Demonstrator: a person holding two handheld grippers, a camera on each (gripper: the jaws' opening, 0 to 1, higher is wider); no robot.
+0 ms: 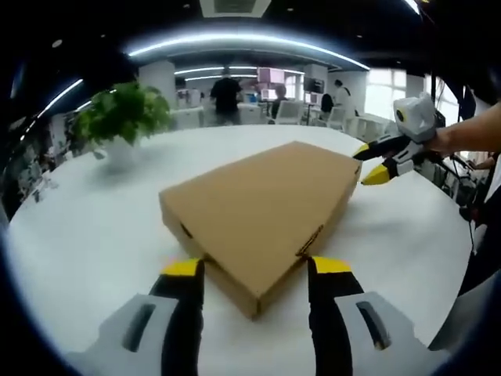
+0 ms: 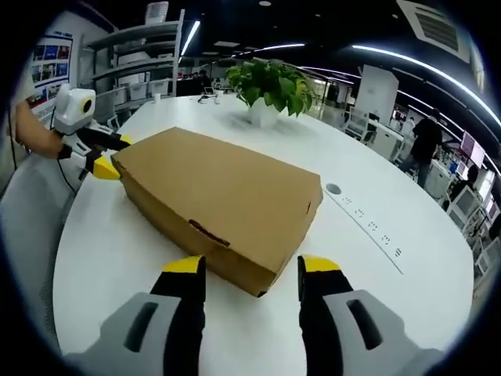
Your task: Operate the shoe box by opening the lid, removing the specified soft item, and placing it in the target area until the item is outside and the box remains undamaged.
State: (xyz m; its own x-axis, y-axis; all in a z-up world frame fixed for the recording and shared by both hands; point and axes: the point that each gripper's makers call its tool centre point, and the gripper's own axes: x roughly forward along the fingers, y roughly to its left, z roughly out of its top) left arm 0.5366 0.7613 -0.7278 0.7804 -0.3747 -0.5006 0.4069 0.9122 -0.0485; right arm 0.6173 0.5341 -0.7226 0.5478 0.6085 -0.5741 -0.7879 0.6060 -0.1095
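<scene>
White table (image 1: 86, 235) carries the closed shoe box (image 1: 266, 207), its contents hidden. Left hand-held gripper (image 1: 254, 270) and right hand-held gripper (image 2: 252, 266) stand released, jaws apart at opposite box corners.

Both hand-held grippers raised, jaws parted

Left hand-held gripper (image 1: 254, 270) jaws spread wide; right hand-held gripper (image 2: 244, 268) likewise; a hand (image 1: 442, 141) grips the right one.
</scene>
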